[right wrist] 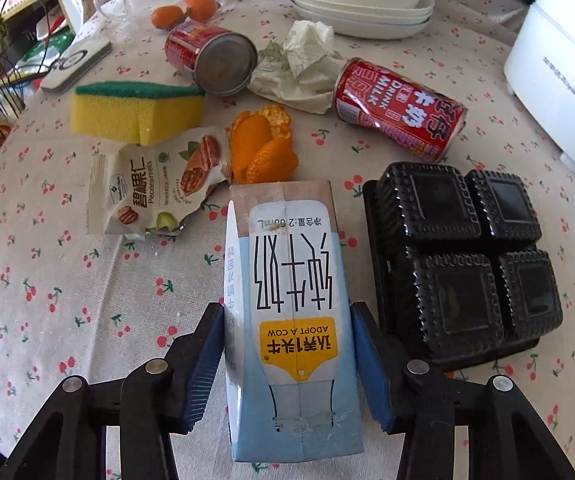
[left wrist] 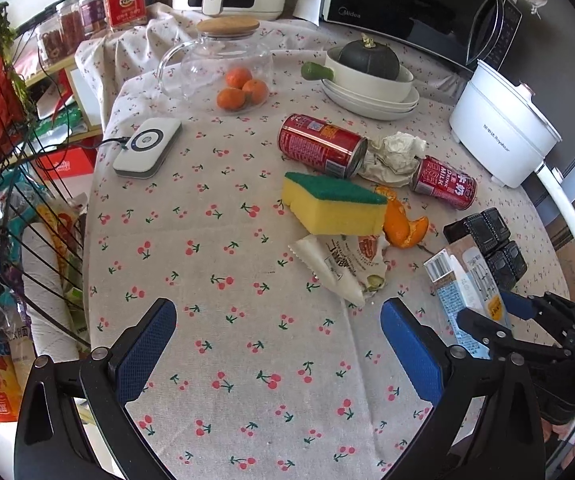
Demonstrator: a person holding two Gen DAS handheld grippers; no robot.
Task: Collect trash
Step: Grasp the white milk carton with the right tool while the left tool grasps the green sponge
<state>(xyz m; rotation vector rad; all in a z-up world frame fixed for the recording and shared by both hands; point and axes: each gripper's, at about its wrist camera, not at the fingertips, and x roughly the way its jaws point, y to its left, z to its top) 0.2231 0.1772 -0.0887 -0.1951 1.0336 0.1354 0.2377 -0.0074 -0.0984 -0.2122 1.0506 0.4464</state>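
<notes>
**Milk carton between the right jaws**

While the left gripper (left wrist: 279,344) hangs wide open over bare cherry-print tablecloth (left wrist: 215,240) with nothing between its blue pads, the right gripper (right wrist: 287,364) has its pads pressed to both sides of a pale blue and white cardboard milk carton (right wrist: 291,320). No earlier picture is given, so only this grip can be told. The carton's long axis runs straight away from the right wrist camera, its brown end pointing toward the orange mandarin peel (right wrist: 263,144). Its print reads upside down from that camera: "ADOPT A COW" on a yellow badge, large Chinese characters, and "200mL" near the far end.

Just right of the carton sits one black plastic tray with four square cups (right wrist: 463,264). Left of the carton lies one torn cream snack wrapper (right wrist: 155,188) marked "Pecan". Beyond the carton are one yellow sponge with a green scouring face (right wrist: 135,112), one crumpled white tissue (right wrist: 307,60), and two red cans on their sides: the left can (right wrist: 211,60) shows its metal end, and the right can (right wrist: 399,108) reads "DRINK MILK". Three whole mandarins (left wrist: 243,88) lie farther back beside a clear glass jug.
</notes>
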